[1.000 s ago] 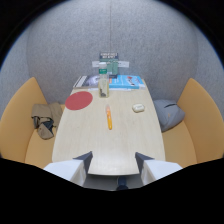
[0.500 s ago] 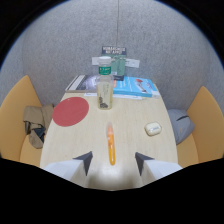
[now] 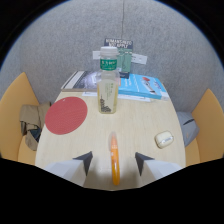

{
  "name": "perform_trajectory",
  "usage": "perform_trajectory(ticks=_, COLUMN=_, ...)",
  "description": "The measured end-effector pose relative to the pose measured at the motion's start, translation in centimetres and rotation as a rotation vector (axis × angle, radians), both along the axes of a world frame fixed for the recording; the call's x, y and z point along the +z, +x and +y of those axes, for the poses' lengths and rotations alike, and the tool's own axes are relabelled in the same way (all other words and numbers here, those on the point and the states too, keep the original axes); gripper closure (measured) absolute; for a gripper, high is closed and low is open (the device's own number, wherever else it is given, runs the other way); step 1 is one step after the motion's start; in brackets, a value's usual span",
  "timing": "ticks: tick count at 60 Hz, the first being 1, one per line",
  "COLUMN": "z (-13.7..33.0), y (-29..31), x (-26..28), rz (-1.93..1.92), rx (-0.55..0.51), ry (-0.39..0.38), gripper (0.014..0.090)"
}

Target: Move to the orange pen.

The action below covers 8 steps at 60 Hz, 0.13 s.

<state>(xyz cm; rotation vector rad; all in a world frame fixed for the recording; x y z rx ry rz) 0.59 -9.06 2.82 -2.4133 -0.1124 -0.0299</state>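
An orange pen (image 3: 114,157) lies lengthwise on the pale wooden table (image 3: 140,120), pointing away from me. Its near half rests between my two fingers, with a gap at either side. My gripper (image 3: 113,161) is open, its dark fingertips (image 3: 86,159) standing left and right of the pen just above the table top.
Beyond the pen stands a clear bottle (image 3: 108,82) with a green label. A red round mat (image 3: 66,115) lies to the left, a small white case (image 3: 164,138) to the right. Books (image 3: 142,86) and a sign lie at the far end. Orange seats flank the table.
The gripper has moved forward over the table. The pen, first well ahead, now lies between the fingers, and the bottle looms closer.
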Motion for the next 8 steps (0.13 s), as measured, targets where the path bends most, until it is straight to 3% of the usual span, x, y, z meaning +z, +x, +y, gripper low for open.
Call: perform_trajectory(ticks=8, z=0.00, y=-0.01, x=-0.01, rz=-0.003, rx=0.001, ry=0.002, gripper=0.0174)
